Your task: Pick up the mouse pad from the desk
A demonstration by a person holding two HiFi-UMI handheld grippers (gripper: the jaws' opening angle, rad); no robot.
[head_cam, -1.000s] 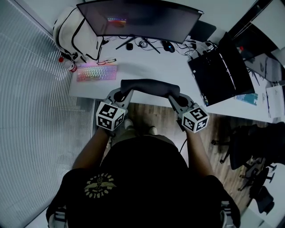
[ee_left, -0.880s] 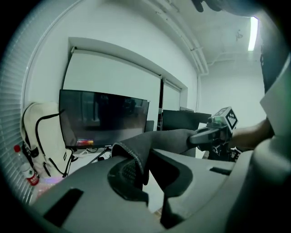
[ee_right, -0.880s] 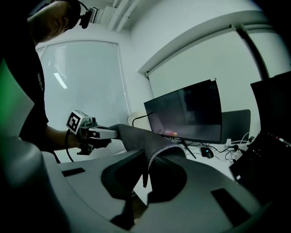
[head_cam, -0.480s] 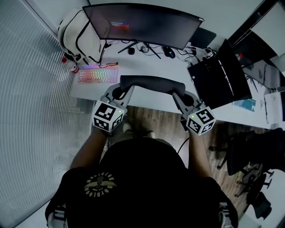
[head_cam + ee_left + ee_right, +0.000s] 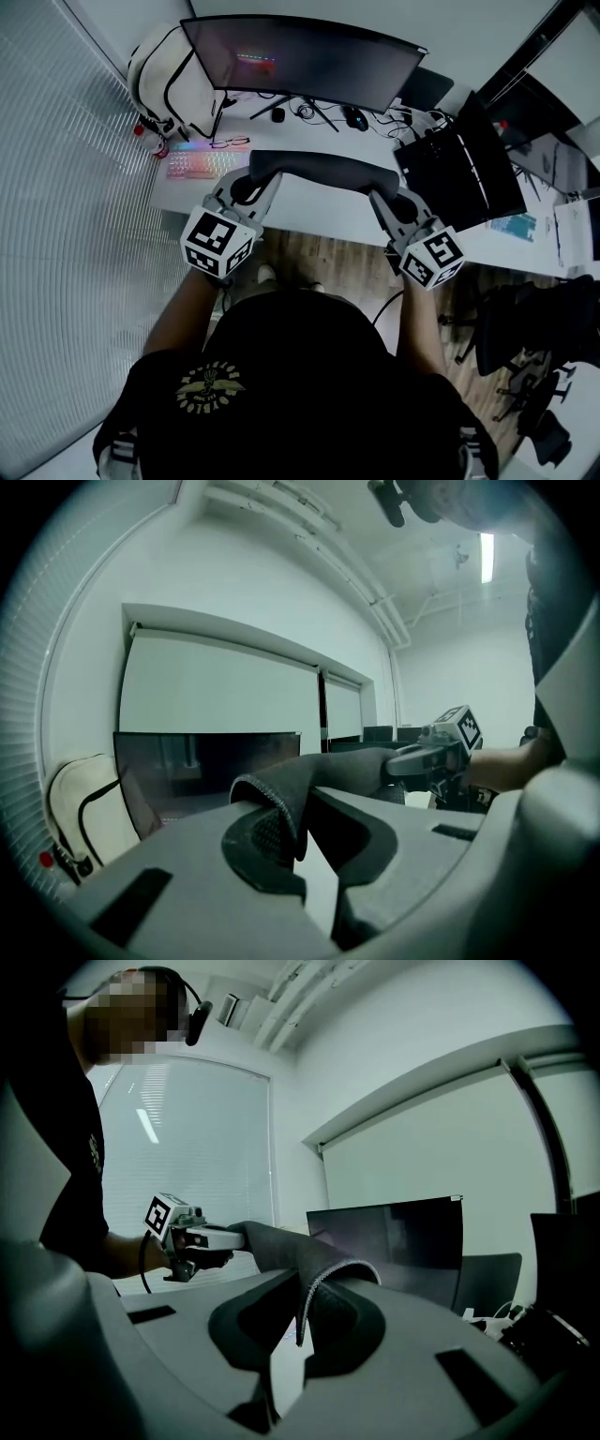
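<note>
The left gripper is clamped on the left end of the dark mouse pad, and the right gripper on its right end. The pad hangs between them above the near edge of the white desk.

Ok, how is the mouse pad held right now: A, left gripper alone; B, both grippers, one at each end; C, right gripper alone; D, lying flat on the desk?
B: the left gripper and the right gripper are each shut on one end of the mouse pad, clear of the desk.

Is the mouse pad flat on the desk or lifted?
Lifted: the mouse pad arches between the left hand-held gripper and right hand-held gripper, each shut on one end.
</note>
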